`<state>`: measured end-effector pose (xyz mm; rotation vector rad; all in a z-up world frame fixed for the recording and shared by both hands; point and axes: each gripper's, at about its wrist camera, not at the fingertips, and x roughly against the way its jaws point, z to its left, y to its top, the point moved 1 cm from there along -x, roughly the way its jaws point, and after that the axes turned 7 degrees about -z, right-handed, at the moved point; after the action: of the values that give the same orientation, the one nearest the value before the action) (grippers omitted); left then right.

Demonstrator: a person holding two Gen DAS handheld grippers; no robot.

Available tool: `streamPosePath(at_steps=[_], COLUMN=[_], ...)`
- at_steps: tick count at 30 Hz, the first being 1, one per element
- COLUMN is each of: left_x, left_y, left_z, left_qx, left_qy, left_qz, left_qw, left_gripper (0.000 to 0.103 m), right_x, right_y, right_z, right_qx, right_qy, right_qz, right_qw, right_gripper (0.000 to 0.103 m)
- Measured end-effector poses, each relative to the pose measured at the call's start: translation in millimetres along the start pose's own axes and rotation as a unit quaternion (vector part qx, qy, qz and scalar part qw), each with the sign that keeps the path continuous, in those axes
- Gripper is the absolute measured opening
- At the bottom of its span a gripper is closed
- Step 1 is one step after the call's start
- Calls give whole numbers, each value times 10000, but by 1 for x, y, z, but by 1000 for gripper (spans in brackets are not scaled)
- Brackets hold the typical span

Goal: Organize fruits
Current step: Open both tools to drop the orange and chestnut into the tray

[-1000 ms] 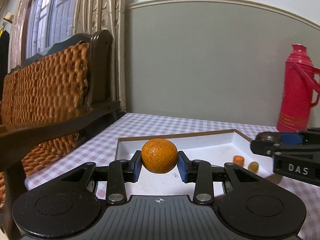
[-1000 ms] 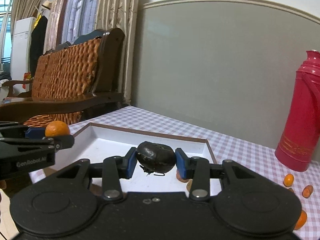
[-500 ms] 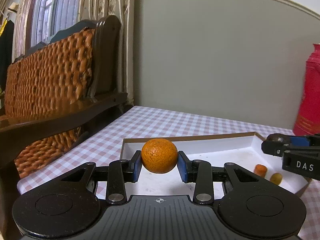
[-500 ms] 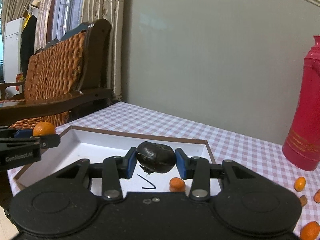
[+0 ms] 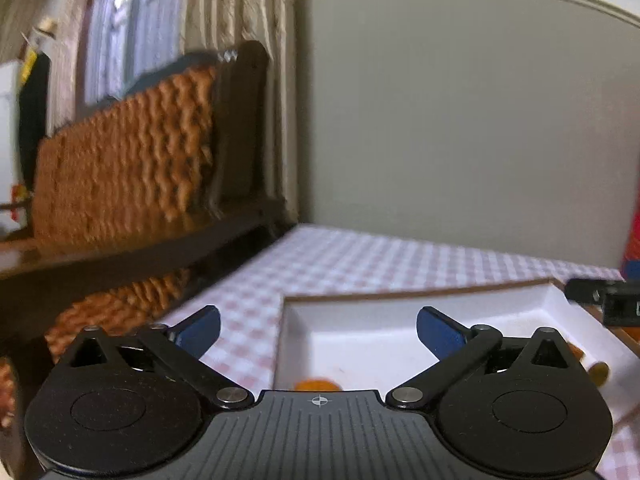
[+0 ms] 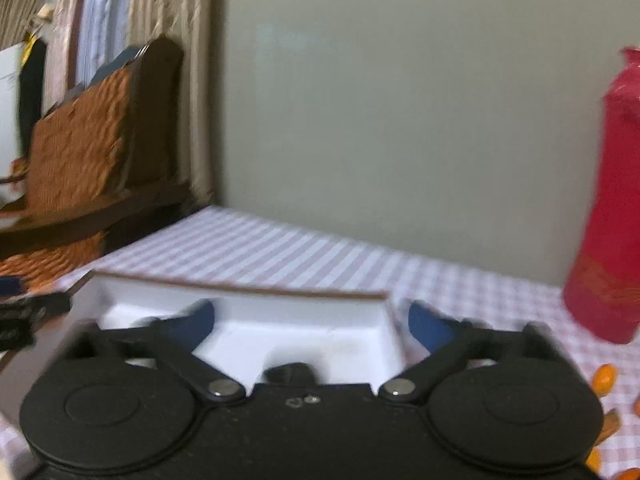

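Observation:
My left gripper (image 5: pixel 318 330) is open and empty above the near left corner of a white tray (image 5: pixel 400 312) with a brown rim. The orange (image 5: pixel 318 384) lies in the tray just below the jaws, mostly hidden by the gripper body. My right gripper (image 6: pixel 310 320) is open and empty over the same tray (image 6: pixel 240 312). The dark fruit (image 6: pixel 290 374) lies in the tray below it, partly hidden. A small yellowish fruit (image 5: pixel 598 372) lies in the tray's right part. The right gripper's tip (image 5: pixel 600 296) shows at the left view's right edge.
A red thermos (image 6: pixel 608 208) stands on the checked tablecloth (image 6: pixel 320 256) at the right. Several small orange fruits (image 6: pixel 604 376) lie on the cloth by it. A wooden wicker-backed bench (image 5: pixel 132 184) stands left of the table. The wall is behind.
Both grippers have opened. The orange dropped from the left jaws and the dark fruit from the right jaws into the tray. Both views swung slightly left and are blurred.

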<state>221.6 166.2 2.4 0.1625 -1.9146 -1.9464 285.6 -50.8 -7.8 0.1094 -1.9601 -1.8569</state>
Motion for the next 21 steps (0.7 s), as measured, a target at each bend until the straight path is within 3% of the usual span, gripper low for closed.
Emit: streamPosePath(at_steps=[21], left_x=[6], left_y=[-1], left_z=[-1], left_qx=[52], left_qy=[-76], left_qz=[149], left_qw=[9998], left_gripper=[103], right_x=[4], right_y=[-5], right_z=[2], right_qx=[42], right_qy=[41], right_qz=[187], right_qw=[9998], right_gripper=[97])
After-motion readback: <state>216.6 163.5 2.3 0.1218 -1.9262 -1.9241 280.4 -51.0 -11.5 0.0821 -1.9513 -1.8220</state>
